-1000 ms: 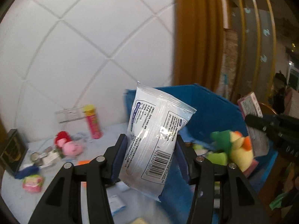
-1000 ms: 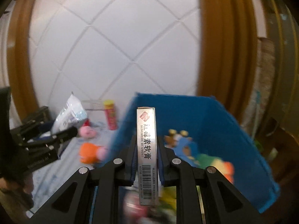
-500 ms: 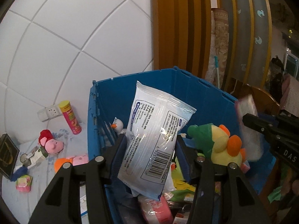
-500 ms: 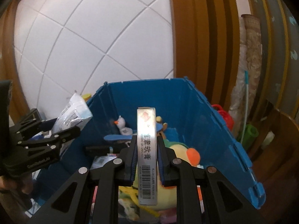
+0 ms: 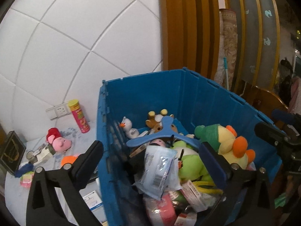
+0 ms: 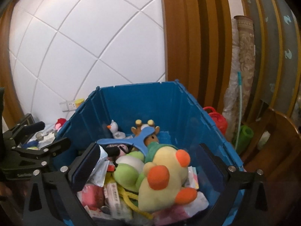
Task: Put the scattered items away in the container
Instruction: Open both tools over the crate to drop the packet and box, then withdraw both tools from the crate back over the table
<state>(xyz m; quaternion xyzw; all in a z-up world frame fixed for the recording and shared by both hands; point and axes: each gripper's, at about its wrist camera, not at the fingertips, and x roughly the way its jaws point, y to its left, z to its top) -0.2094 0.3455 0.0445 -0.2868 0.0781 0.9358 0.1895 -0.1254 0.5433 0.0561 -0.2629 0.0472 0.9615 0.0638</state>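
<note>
The blue crate [image 5: 143,79] [image 6: 141,101] is piled with soft toys and packets. My left gripper [image 5: 152,160] is open above it, with nothing between its fingers. Just below, the white wipes packet [image 5: 160,171] [image 6: 99,169] lies loose on the pile. My right gripper [image 6: 150,167] also stands open and empty, over the yellow duck plush [image 6: 165,173] [image 5: 231,145]. A long white carton [image 6: 114,201] lies among the packets under it. On the table to the left sit a pink pig plush [image 5: 58,141], a pink can [image 5: 79,116] and an orange toy [image 5: 67,159].
A black box [image 5: 11,150], small clutter [image 5: 41,153] and a white-blue carton [image 5: 92,199] lie on the table left of the crate. The white padded wall is behind. Right of the crate stand a red jug [image 6: 216,120], a green roll [image 6: 244,137], a rolled carpet [image 6: 244,56] and wooden furniture [image 6: 278,131].
Both grippers moved over the crate and opened. The wipes packet dropped from the left one onto the pile, and the long carton left the right one.
</note>
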